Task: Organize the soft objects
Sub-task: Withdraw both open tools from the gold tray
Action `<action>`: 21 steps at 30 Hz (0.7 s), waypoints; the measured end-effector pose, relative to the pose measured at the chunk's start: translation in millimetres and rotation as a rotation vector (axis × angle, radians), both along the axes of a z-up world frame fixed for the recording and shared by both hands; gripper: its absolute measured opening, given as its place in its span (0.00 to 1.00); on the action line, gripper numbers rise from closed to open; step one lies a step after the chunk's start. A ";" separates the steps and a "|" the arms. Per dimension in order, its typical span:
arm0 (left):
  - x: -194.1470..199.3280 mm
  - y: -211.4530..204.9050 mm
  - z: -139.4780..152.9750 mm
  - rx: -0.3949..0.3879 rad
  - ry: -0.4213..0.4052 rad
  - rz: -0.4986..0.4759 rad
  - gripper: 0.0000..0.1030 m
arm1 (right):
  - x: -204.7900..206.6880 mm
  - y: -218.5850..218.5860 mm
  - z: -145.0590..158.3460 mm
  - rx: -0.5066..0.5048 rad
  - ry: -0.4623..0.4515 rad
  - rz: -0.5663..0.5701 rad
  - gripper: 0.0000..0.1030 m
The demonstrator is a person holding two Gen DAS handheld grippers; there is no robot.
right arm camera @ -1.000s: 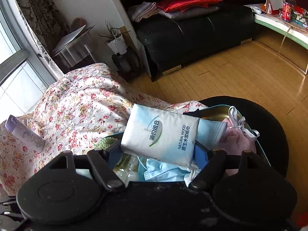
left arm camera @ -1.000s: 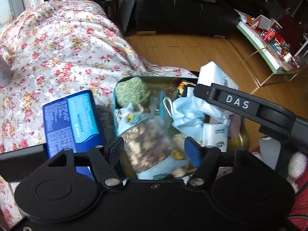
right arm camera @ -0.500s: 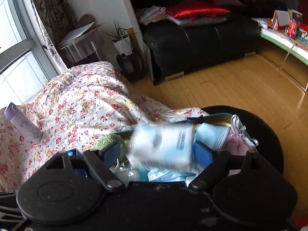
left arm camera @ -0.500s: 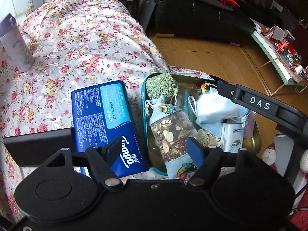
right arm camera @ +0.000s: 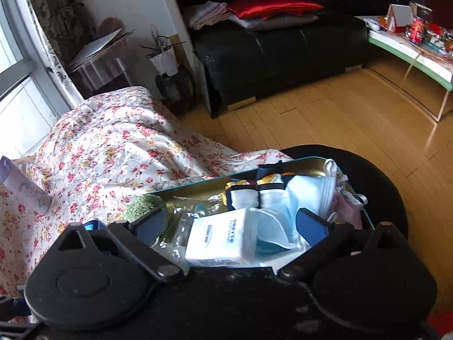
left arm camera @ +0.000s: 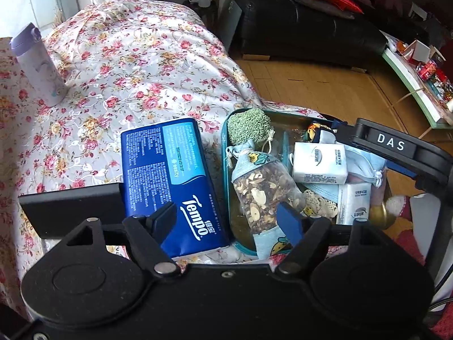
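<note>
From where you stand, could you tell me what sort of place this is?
Probably a home living room: a black leather sofa with a red satin cushion, a wooden plank floor, and a floral bedspread.

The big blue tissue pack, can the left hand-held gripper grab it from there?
Probably yes. The blue tissue pack lies bare on the flowery blanket, nothing on top. The left hand-held gripper is open and empty just over its near end, beside the tin.

Two white tissue packs [left arm camera: 319,163], one blue tissue pack [left arm camera: 167,181], one sachet [left arm camera: 262,187].
</note>
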State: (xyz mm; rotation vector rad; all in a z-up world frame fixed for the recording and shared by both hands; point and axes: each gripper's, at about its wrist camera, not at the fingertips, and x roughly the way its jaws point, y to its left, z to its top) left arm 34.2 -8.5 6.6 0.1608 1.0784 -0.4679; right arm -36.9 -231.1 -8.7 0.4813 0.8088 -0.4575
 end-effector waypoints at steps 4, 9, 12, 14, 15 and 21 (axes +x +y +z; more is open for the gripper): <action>-1.6 2.4 1.2 0.012 -0.010 0.016 0.71 | -1.4 1.7 2.3 -0.035 0.041 -0.021 1.00; -3.6 7.2 2.9 0.007 -0.017 0.041 0.84 | -7.4 10.9 13.1 -0.105 0.063 -0.024 1.00; -6.9 6.7 4.6 0.016 -0.031 0.043 0.84 | -9.6 14.8 15.4 -0.133 0.114 -0.013 1.00; -9.4 5.5 5.3 0.013 -0.028 0.035 0.84 | -11.7 16.6 17.7 -0.151 0.154 -0.003 1.00; -10.8 4.7 5.7 0.011 -0.028 0.032 0.84 | -13.6 17.2 18.9 -0.159 0.168 0.003 1.00; -21.3 -0.2 8.3 0.019 -0.047 0.017 0.84 | -33.5 15.8 26.8 -0.169 0.191 0.030 1.00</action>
